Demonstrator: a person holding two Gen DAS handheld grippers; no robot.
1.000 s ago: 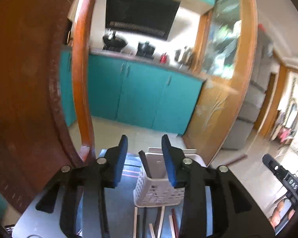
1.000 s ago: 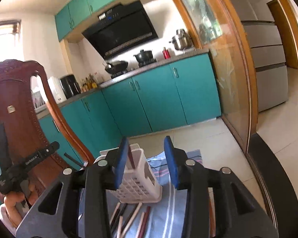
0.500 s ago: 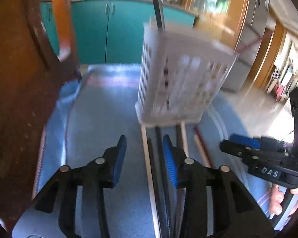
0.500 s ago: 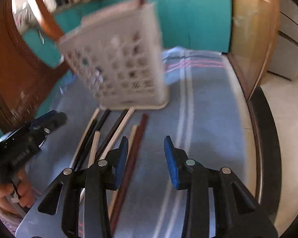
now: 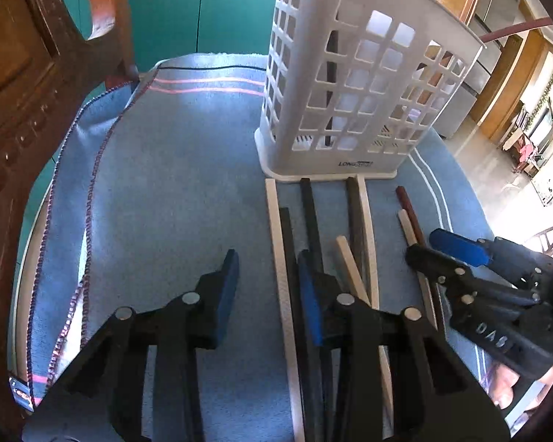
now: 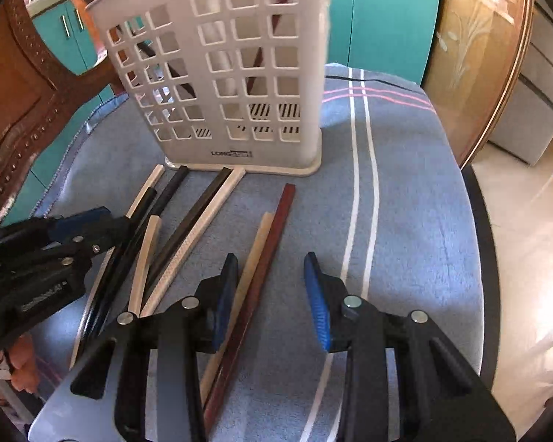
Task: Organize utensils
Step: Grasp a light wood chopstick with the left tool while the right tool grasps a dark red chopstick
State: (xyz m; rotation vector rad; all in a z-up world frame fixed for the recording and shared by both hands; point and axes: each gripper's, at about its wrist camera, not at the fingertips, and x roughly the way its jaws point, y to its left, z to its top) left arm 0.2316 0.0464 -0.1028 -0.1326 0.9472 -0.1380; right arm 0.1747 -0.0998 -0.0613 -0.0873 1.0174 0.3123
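A white perforated utensil holder (image 5: 350, 92) (image 6: 232, 73) stands upright on the blue cloth, with a black and a dark red chopstick inside. Several loose chopsticks lie in front of it: cream (image 5: 276, 239), black (image 5: 311, 221) and dark red (image 6: 272, 243). My left gripper (image 5: 267, 269) (image 6: 116, 221) hangs just above the leftmost cream chopstick. Its jaws are closing, and the stick lies between them without the pads pressing on it. My right gripper (image 6: 271, 269) (image 5: 424, 245) stands open over the dark red chopstick and a cream one (image 6: 252, 254).
The blue striped cloth (image 5: 166, 202) covers a round table whose dark rim (image 6: 479, 221) shows at the right. A carved wooden chair back (image 5: 37, 92) stands close on the left. Teal cabinets (image 6: 383, 18) and a wood-framed glass door (image 6: 472, 55) lie beyond.
Both grippers dropped and tipped downward, from facing the kitchen to hovering over the chopsticks in front of the holder. The left jaws narrowed a little.
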